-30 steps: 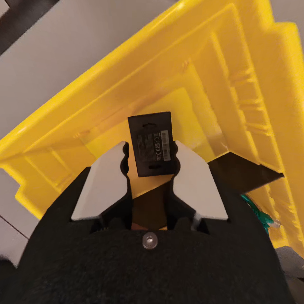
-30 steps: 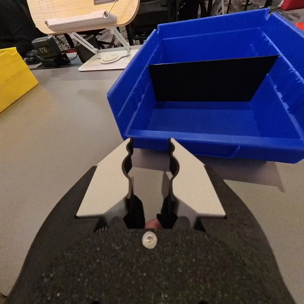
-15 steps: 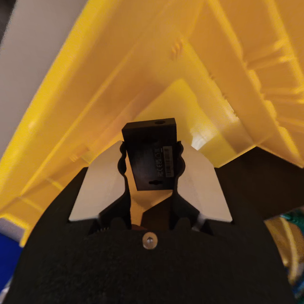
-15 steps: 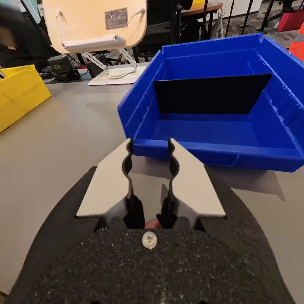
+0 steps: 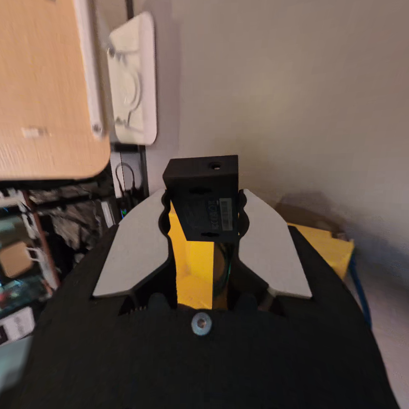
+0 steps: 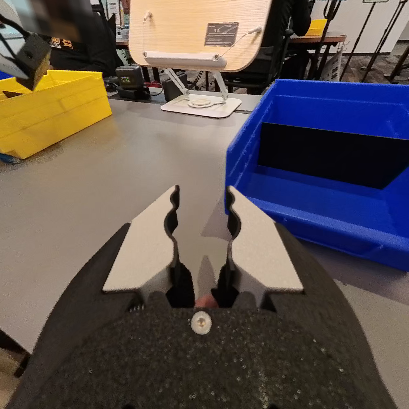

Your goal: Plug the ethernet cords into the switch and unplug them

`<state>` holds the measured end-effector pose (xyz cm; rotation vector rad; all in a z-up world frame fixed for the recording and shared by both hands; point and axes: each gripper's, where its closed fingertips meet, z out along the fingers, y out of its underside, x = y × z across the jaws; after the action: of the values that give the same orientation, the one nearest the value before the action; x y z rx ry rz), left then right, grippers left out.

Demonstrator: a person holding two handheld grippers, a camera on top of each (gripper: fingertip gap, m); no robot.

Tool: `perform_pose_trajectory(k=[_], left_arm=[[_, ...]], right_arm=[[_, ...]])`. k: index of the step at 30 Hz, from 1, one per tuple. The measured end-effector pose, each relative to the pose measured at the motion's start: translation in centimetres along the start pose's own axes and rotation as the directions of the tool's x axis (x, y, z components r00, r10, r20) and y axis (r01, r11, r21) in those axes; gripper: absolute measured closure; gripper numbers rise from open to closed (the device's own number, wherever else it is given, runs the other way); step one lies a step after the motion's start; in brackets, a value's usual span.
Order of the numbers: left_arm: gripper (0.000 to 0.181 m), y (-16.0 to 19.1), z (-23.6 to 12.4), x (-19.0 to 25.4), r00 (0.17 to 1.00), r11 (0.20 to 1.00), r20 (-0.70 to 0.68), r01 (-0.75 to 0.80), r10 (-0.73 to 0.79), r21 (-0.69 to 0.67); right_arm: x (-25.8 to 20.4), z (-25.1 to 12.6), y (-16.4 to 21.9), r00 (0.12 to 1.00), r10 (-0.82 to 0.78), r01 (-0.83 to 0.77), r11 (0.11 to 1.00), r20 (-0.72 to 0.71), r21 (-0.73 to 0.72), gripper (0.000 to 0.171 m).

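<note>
The small black rectangular plastic switch [image 5: 204, 203], matte with a label on its face, is clamped between the two grey wavy-edged fingers [image 5: 141, 243] of the left gripper [image 5: 202, 199], held in the air above the yellow plastic bin [image 6: 51, 110]. One blue cable [image 5: 359, 287] trails beside that bin. The right gripper [image 6: 202, 199] hovers over the counter [image 6: 110, 177], its fingers apart and holding nothing. One blue plastic bin [image 6: 321, 199] with a black divider [image 6: 327, 155] sits just right. The counter is smooth and grey; a light wooden board on a white stand [image 6: 194, 35] stands at its far edge.
</note>
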<state>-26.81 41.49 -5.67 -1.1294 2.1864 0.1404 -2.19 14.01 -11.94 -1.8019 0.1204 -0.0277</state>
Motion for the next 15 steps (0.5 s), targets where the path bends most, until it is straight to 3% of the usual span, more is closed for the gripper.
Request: perform_pose_trajectory(k=[4,6,10,15], left_arm=[[0.123,-5.6,1.1,6.2,0.984,0.988,-0.096,-0.15,0.152,0.028],[0.123,-7.1,2.7,8.8,0.977,0.991,-0.17,-0.134,0.131,-0.005],[0.123,-10.3,5.7,11.7,0.91,0.98,-0.363,0.191,-0.199,-0.057],[0.123,-11.2,9.1,11.7,0.711,0.823,-0.415,0.501,-0.568,-0.269]], right_arm=[[-1.9,0.4,0.5,0.998,-0.014,0.016,0.999,0.067,-0.033,0.13],[-2.5,0.5,0.8,0.996,-0.035,0.039,0.998,0.077,-0.045,0.13],[-2.6,0.4,0.9,0.995,-0.064,0.067,0.997,0.075,-0.046,0.13],[-2.2,0.3,1.0,0.996,-0.035,0.039,0.998,0.077,-0.049,0.13]])
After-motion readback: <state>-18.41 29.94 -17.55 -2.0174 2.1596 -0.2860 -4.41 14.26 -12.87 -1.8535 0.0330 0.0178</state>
